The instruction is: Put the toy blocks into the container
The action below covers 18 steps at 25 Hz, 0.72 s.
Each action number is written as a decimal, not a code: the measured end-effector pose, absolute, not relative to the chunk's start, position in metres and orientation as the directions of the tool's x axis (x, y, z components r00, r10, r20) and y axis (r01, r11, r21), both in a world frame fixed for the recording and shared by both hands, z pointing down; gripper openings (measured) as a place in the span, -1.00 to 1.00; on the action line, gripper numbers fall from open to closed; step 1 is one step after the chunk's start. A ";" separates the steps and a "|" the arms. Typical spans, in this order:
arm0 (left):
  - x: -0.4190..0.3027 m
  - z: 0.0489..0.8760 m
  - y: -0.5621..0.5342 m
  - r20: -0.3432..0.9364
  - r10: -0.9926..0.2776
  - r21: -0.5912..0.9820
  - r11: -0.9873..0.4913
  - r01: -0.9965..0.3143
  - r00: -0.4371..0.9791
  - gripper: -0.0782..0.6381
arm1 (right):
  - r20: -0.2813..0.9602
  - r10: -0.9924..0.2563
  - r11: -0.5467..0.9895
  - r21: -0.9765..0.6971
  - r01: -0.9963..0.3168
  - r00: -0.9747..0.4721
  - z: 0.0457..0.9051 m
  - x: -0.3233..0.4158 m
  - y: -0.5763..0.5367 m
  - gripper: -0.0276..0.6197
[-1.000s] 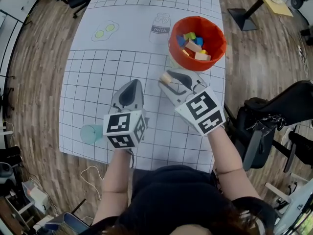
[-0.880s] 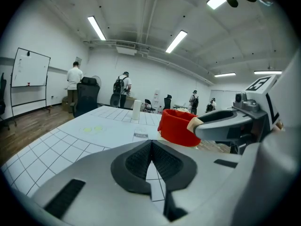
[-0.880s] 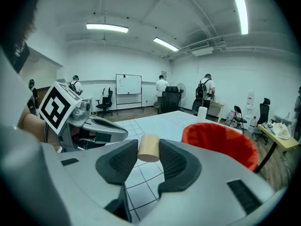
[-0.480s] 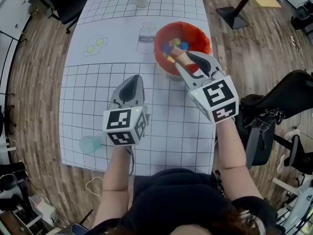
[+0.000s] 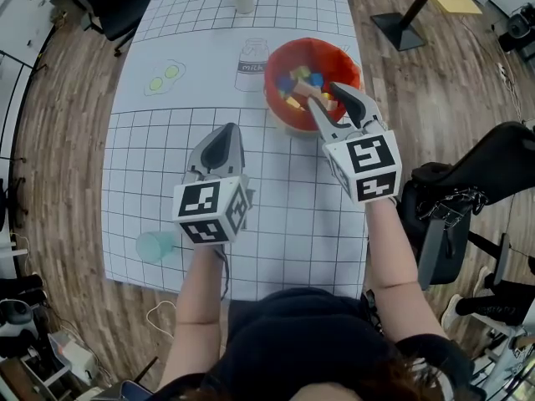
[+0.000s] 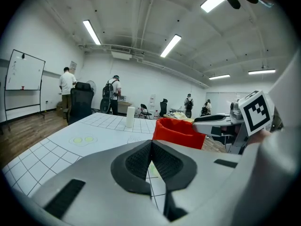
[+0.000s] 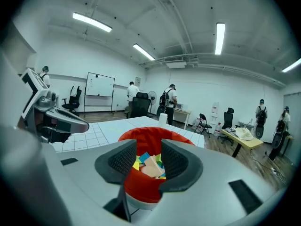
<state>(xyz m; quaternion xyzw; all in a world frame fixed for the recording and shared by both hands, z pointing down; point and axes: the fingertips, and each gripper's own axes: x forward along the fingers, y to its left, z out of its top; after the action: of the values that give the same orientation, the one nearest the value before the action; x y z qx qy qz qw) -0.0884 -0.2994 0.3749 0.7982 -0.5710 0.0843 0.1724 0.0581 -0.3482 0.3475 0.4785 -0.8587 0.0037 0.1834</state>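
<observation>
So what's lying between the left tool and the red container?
Nothing: only bare gridded mat separates the left tool from the red container, as the head view shows.

Table (image 5: 284,215): smooth matt white sheet printed with a black grid. Container (image 5: 282,117): red, soft-looking creased wall on a pale smooth base. Toy blocks (image 5: 303,80): bare pale wood and bright painted faces. Left tongs (image 5: 227,130) and right tongs (image 5: 324,94): matt grey moulded plastic, black finely ribbed pads (image 7: 123,160). Floor (image 5: 58,124): wood-grain planks, slight sheen.
</observation>
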 end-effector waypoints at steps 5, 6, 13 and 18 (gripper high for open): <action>-0.092 0.374 -0.297 0.329 -0.884 0.192 -0.281 -0.940 0.332 -0.73 | 0.298 -0.817 0.546 0.124 -0.829 -0.493 0.343 0.062 -0.339 -0.43; -0.093 0.374 -0.296 0.328 -0.885 0.196 -0.279 -0.940 0.331 -0.72 | 0.298 -0.815 0.548 0.115 -0.829 -0.497 0.343 0.062 -0.336 -0.44; -0.099 0.362 -0.281 0.317 -0.891 0.209 -0.269 -0.940 0.325 -0.72 | 0.286 -0.791 0.574 0.040 -0.818 -0.541 0.337 0.058 -0.305 -0.50; -0.103 0.355 -0.266 0.302 -0.895 0.217 -0.270 -0.938 0.327 -0.73 | 0.273 -0.788 0.578 0.020 -0.816 -0.552 0.332 0.058 -0.282 -0.63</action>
<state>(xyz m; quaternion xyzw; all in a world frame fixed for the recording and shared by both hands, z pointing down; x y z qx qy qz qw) -0.1025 -0.2662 0.3548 0.7945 -0.5770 0.0597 0.1797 0.0575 -0.2817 0.3324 0.4561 -0.8791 0.0545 0.1272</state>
